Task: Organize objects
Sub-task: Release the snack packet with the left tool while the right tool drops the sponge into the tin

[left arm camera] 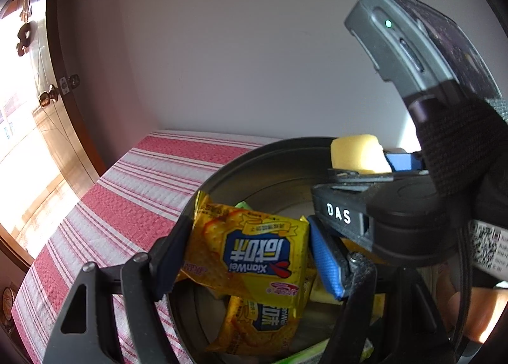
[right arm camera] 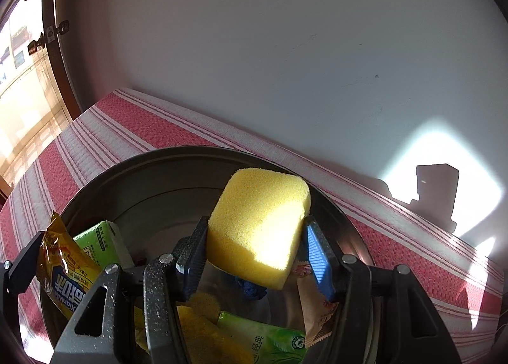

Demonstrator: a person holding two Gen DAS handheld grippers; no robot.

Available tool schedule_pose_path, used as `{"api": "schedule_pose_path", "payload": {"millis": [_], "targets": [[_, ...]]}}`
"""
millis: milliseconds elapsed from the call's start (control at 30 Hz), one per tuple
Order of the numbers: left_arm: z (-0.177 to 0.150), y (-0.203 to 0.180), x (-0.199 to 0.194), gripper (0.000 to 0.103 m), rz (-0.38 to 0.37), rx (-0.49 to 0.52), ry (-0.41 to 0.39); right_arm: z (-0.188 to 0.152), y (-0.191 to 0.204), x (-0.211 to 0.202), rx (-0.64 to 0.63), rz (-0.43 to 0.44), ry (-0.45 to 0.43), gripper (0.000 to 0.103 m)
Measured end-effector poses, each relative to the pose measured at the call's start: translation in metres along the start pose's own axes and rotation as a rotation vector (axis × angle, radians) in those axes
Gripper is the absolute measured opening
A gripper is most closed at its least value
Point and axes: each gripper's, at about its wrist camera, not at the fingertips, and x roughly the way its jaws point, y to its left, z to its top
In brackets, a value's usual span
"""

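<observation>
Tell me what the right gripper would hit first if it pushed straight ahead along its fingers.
Probably the inside of the metal bowl. The right gripper holds the yellow sponge over the bowl and points down into it, so the sponge would likely meet the bowl's bare bottom or far wall first; depth is unclear.

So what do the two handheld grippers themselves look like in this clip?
Both are black, speckled linkage frames with silver pivot bolts. The left gripper and right gripper each carry one dark pad and one blue textured pad. The right one's body shows white DAS lettering, a QR label, a woven black strap and a grey device with a green light.
</observation>
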Motion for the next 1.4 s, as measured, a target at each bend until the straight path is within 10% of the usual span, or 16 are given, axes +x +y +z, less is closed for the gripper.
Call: {"api": "schedule_pose_path", "payload": {"millis": [200,300,767,1200,1400], "targets": [[0.001,-0.01,0.0,0.079,0.034,0.066,-0.016,-0.001,-0.008,0.008,0.065,0.16,0.081,0.062],[0.001,-0.012,-0.004,0.103,0.029,0.069,-0.041,-0.002,-0.008,0.001,0.089,0.166,0.045,0.062],[0.003,-0.011,-0.007,0.103,-0.027,0.029,-0.07,-0.007,-0.033,-0.037,0.204,0.176,-0.096,0.074],[0.012,0.034,-0.014,0.103,-0.004,-0.109,-0.118,-0.053,-0.08,-0.029,0.512,0.475,-0.107,0.074],[0.009,0.04,-0.013,0.103,-0.01,-0.157,-0.118,-0.064,-0.063,-0.056,0.418,0.358,-0.192,0.074]]}}
